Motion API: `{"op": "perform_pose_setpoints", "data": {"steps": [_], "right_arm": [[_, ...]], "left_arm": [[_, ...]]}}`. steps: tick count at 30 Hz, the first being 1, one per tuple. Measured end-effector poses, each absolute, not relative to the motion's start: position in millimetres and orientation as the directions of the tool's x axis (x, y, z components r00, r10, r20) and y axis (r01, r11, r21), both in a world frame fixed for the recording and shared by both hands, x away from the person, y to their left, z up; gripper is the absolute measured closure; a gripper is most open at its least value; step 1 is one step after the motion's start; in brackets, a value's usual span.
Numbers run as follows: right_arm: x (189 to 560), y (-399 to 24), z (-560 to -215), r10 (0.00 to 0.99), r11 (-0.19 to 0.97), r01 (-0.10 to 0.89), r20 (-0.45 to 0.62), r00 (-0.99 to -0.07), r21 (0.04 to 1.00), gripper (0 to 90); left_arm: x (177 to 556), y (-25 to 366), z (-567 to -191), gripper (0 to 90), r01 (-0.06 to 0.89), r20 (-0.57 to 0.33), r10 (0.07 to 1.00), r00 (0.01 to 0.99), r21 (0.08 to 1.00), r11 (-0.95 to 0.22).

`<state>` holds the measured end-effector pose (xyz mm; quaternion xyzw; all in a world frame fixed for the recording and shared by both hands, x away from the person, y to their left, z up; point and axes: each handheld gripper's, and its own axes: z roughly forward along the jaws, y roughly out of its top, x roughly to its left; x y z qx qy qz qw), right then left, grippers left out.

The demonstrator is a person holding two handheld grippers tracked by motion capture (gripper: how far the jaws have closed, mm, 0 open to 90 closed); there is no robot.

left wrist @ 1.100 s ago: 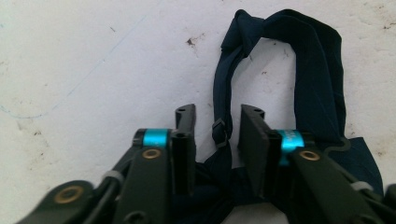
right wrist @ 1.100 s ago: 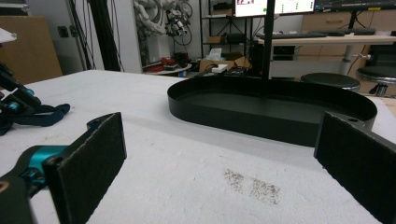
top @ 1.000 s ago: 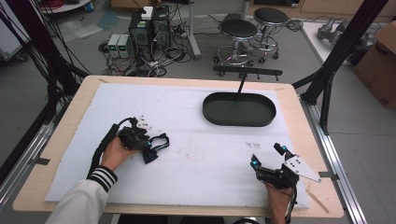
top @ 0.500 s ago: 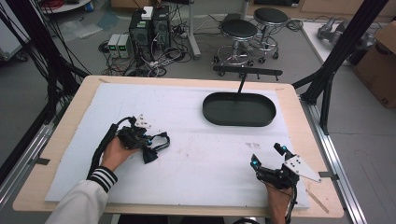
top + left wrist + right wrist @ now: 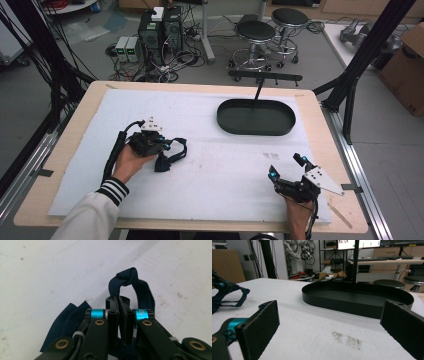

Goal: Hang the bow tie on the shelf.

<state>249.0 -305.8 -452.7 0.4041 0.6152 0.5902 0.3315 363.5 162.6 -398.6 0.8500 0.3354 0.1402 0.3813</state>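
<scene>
The left gripper (image 5: 161, 150) has just closed its jaws on the dark blue strap (image 5: 130, 285) lying at the counter's (image 5: 75, 135) left, the right gripper (image 5: 289, 170) waits wide open, so carrying it to the black tray (image 5: 256, 131) seemingly remains.

Left hand-held gripper (image 5: 162, 150): black body, cyan collars, brass screws, black cable, grey plate. Right hand-held gripper (image 5: 286, 167): black foam-faced pads, grey three-cornered plate. Left sleeve (image 5: 95, 212): white, black-striped cuff.
</scene>
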Motion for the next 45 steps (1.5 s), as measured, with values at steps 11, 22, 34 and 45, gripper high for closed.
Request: {"op": "perform_pose_setpoints", "data": {"steps": [11,22,34,45], "right_arm": [[249.0,-306.0,-452.7,0.887,-0.025,0.105,0.07,-0.455,0.994,1.2],[249.5,-306.5,-452.8,0.888,-0.024,0.098,0.067,-0.456,0.995,1.2],[249.3,-307.2,-452.9,0.887,-0.031,0.099,0.073,-0.456,0.995,1.2],[249.1,-307.8,-453.0,0.886,-0.038,0.095,0.078,-0.457,0.995,1.2]], "left_arm": [[361.4,149.7,-383.8,86.2,0.401,-0.065,0.65,0.757,0.832,-0.384],[362.1,129.3,-379.0,86.2,0.38,-0.071,0.633,0.771,0.849,-0.367],[363.5,99.0,-374.4,86.2,0.36,-0.076,0.604,0.793,0.859,-0.364],[366.5,74.7,-359.9,86.2,0.328,-0.059,0.582,0.811,0.87,-0.369]]}}
